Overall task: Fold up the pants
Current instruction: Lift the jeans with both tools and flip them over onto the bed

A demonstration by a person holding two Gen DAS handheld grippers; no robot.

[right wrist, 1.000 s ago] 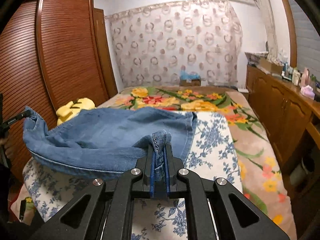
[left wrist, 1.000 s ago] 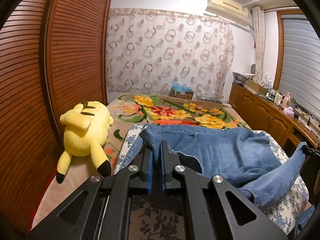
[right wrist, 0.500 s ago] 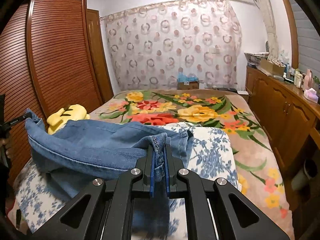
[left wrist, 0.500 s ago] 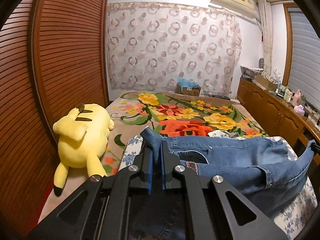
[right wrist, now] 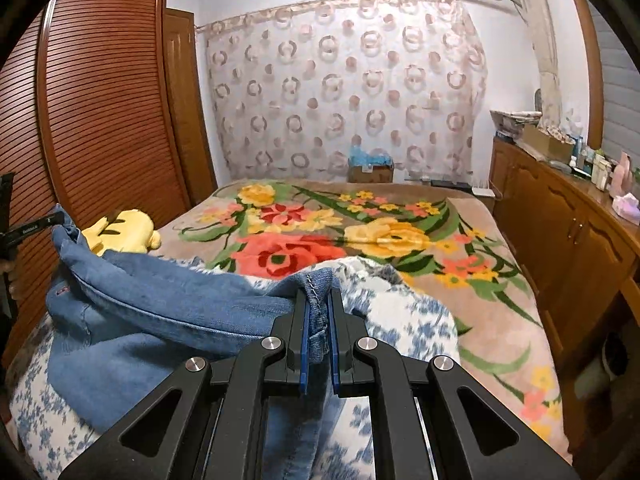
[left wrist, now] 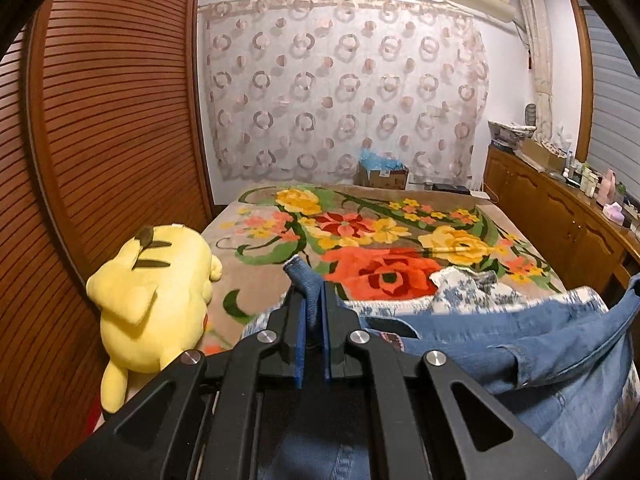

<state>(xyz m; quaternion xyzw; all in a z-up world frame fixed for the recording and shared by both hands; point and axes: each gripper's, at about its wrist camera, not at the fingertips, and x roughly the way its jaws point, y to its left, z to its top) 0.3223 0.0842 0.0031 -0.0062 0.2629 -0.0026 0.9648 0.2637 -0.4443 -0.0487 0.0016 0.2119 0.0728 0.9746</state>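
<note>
Blue denim jeans (left wrist: 520, 344) hang stretched between my two grippers above a blue-and-white floral cloth (left wrist: 472, 292) on the bed. My left gripper (left wrist: 314, 300) is shut on one corner of the jeans, a tuft of denim poking out past the pads. My right gripper (right wrist: 318, 304) is shut on a hemmed edge of the jeans (right wrist: 168, 308). In the right wrist view the jeans sag leftward to the left gripper (right wrist: 30, 228) at the frame's left edge. The lower part of the jeans is hidden under the gripper bodies.
A yellow plush toy (left wrist: 156, 292) lies at the bed's left side beside a slatted wooden wardrobe (left wrist: 100, 140). The flowered blanket (left wrist: 380, 236) covers the bed. A wooden cabinet (right wrist: 568, 232) with bottles runs along the right. A cardboard box (left wrist: 384, 176) stands by the curtain.
Both grippers have pulled back toward me with the jeans. The spread denim has slid off the far part of the cloth and now sags lower and nearer, uncovering more blanket.
</note>
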